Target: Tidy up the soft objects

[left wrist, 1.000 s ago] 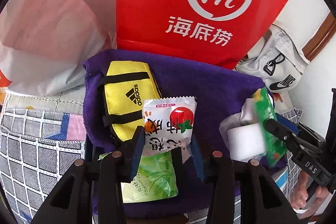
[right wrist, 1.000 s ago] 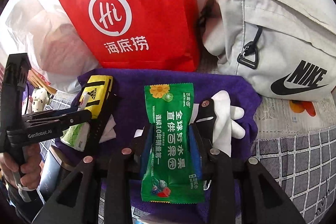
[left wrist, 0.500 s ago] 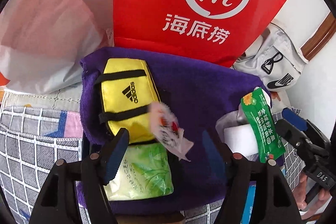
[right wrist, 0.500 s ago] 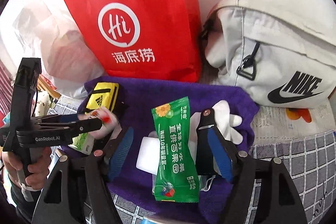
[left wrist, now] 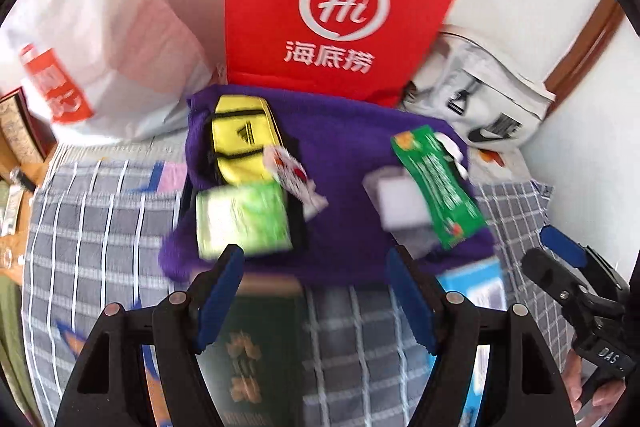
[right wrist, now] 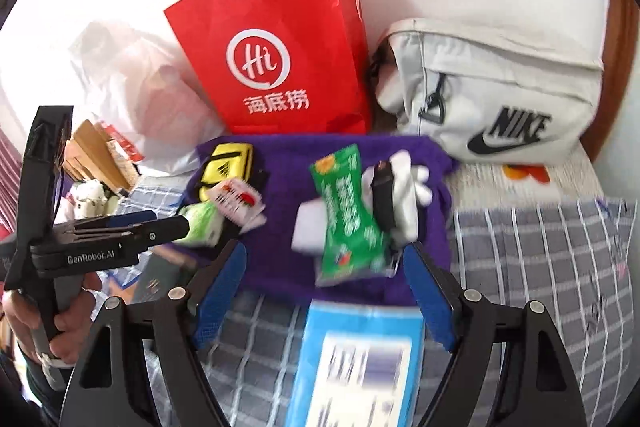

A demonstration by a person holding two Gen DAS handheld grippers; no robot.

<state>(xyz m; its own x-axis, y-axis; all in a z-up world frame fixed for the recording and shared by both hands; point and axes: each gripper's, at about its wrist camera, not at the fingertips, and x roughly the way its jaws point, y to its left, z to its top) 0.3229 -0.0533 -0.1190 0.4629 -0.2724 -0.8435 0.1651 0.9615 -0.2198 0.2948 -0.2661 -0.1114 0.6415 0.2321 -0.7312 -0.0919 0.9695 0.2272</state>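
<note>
— So, where are the two grippers?
— Both have just been opening. The left gripper (left wrist: 316,291) stands wide with nothing between its blue pads; the right gripper (right wrist: 324,289) likewise.
— And the snacks?
— A white-and-red packet (left wrist: 290,175) and a long green foil packet (right wrist: 346,215) lie on the purple fleece cloth (left wrist: 344,155), well apart.

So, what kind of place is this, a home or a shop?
Most likely a home, probably a bedroom: a grey checked fabric cover like bedding, a white Nike cloth bag and a red paper shopping bag leaning against a white wall, and a purple towel holding small personal items.
</note>
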